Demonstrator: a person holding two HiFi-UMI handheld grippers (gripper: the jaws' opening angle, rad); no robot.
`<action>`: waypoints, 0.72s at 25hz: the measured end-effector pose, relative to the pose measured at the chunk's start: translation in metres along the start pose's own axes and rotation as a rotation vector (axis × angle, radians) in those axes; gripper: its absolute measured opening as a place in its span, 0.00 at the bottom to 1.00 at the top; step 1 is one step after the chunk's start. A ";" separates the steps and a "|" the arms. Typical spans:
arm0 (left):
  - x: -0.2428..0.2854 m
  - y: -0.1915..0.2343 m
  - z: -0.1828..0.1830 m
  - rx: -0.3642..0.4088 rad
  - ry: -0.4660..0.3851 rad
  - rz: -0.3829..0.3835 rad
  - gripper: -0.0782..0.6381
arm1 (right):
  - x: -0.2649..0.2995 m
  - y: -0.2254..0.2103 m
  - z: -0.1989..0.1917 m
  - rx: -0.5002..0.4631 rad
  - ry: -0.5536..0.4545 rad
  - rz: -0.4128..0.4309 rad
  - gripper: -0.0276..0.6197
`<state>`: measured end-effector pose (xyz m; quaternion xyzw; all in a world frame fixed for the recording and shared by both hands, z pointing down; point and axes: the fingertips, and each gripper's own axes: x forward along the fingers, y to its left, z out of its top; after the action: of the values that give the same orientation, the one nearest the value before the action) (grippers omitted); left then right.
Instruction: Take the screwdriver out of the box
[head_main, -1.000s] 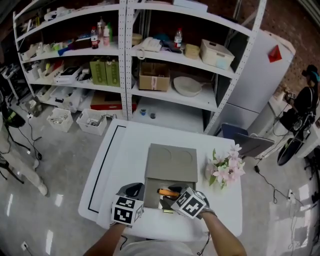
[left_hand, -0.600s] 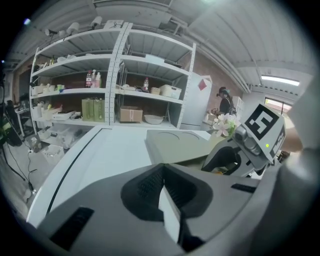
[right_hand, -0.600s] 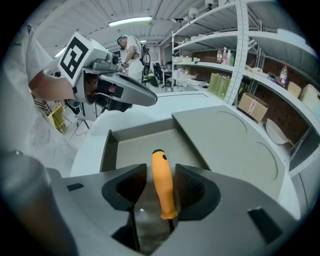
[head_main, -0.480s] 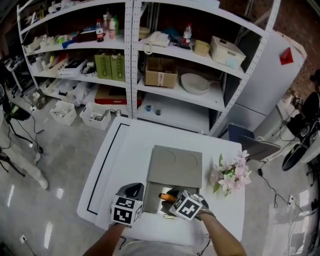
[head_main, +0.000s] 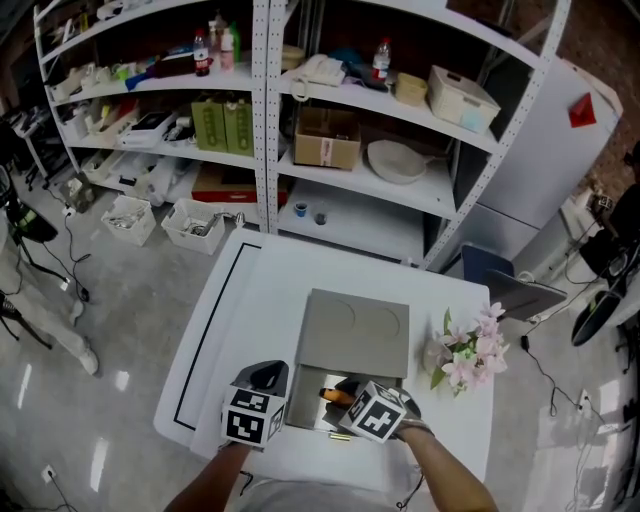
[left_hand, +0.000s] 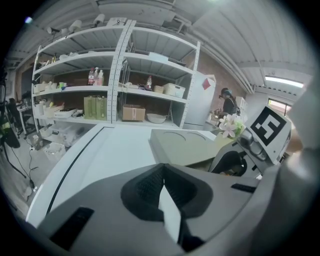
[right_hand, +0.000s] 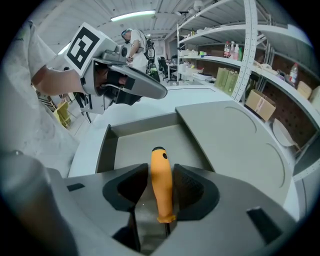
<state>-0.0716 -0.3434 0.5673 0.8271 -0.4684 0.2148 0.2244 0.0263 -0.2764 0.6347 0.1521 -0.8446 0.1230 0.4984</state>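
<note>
jaws of our right gripper (right_hand: 160, 174) are closing round the orange handle of the screwdriver (right_hand: 161, 187), which lies between the pads; we cannot tell whether they press on it. the screwdriver lies inside the open grey box (right_hand: 106, 150), at its near end. our left gripper (left_hand: 163, 176) hangs just left of the box, its jaws drawn almost together, with only a thin pale slit between them. the grey lid (head_main: 355, 328) lies flat beyond the open part. the box sits on a white table (head_main: 250, 300); pink flowers (head_main: 465, 345) stand to its right, shelves (head_main: 300, 110) far behind.
</note>
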 end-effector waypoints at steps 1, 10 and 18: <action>0.001 0.000 0.001 0.001 -0.001 -0.001 0.12 | 0.000 0.000 0.000 -0.001 0.004 0.003 0.31; -0.004 -0.003 0.004 0.013 -0.004 -0.010 0.12 | 0.000 0.001 0.002 -0.027 0.007 -0.016 0.24; -0.014 -0.007 0.005 0.026 -0.017 -0.004 0.12 | -0.002 0.000 0.002 -0.020 -0.004 -0.049 0.23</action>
<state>-0.0718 -0.3335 0.5538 0.8327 -0.4659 0.2133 0.2099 0.0257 -0.2762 0.6323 0.1681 -0.8427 0.1020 0.5013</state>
